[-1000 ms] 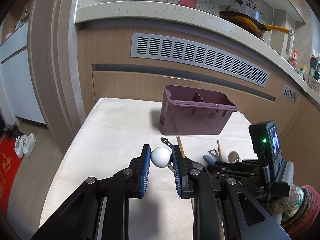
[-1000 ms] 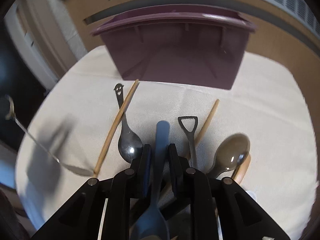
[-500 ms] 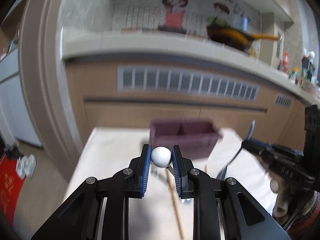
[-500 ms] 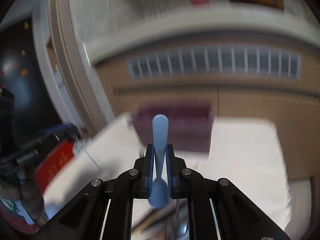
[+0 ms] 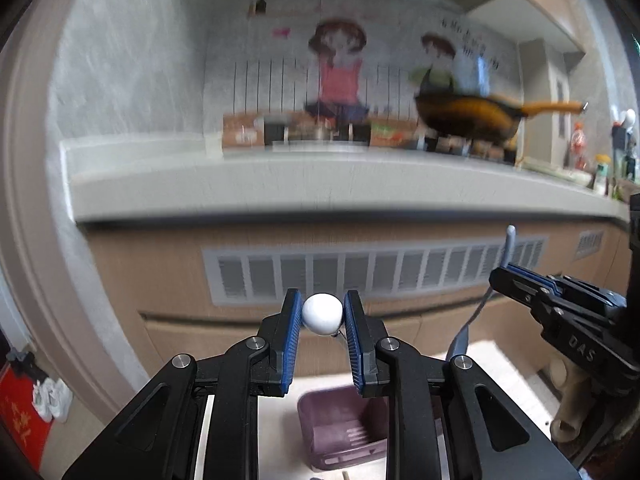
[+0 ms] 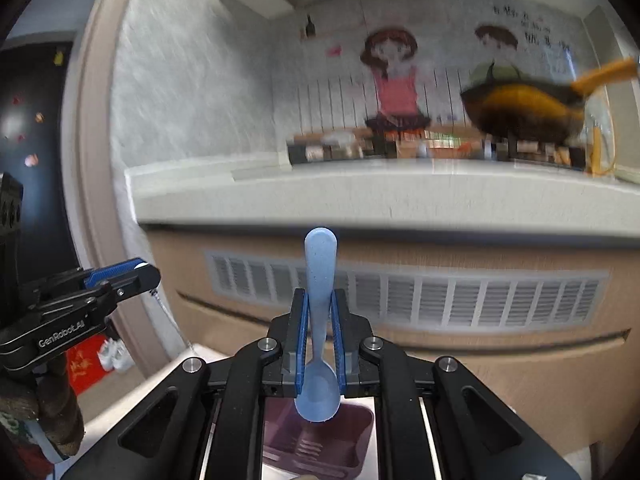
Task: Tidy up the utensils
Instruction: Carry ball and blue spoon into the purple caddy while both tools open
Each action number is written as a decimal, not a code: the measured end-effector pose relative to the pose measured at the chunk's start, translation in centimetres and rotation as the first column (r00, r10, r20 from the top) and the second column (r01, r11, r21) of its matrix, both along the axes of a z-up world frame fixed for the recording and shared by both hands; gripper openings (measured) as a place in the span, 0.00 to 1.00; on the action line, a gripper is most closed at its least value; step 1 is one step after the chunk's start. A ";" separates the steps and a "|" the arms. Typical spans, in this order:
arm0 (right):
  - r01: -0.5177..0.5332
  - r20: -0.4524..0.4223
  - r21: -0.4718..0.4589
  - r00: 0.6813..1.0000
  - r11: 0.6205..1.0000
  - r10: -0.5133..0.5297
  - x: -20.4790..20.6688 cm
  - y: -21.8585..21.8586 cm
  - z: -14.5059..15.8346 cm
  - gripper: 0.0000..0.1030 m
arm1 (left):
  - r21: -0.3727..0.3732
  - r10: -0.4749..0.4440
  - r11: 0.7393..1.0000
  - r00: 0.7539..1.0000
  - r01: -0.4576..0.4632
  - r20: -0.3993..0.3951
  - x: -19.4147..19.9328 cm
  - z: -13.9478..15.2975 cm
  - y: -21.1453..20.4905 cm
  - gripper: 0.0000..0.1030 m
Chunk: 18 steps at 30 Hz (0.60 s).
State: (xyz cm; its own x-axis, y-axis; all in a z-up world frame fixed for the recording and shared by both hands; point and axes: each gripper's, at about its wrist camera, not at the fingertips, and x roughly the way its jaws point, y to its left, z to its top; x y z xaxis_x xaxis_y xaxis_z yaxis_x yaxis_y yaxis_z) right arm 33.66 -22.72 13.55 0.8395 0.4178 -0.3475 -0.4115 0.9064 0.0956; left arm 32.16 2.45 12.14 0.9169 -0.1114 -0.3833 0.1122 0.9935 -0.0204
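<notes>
My left gripper [image 5: 322,314] is shut on a utensil with a white ball end [image 5: 322,313]; its thin metal stem hangs down and shows in the right wrist view [image 6: 170,318]. My right gripper [image 6: 320,308] is shut on a blue plastic spoon [image 6: 319,320], handle up and bowl down; the spoon also shows in the left wrist view [image 5: 486,300]. The purple utensil caddy [image 5: 344,436] sits on the white table below both grippers, seen between the fingers in the right wrist view [image 6: 316,444] too. Both grippers are raised high above it.
A wooden kitchen counter front with a grey vent grille [image 5: 360,276] stands behind the table. A pan [image 5: 472,120] sits on the countertop. White shoes [image 5: 52,400] and a red mat lie on the floor at left.
Both grippers have lifted up from the table with their utensils, the right one taking the blue spoon off the pile. The caddy now lies low in both views.
</notes>
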 end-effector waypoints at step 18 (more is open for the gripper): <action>0.014 -0.159 -0.123 0.987 0.992 -0.034 -1.9 -1.2 -7.9 0.21 | -0.099 -0.087 0.992 0.989 0.075 -0.117 0.4 -6.2 -0.6 0.32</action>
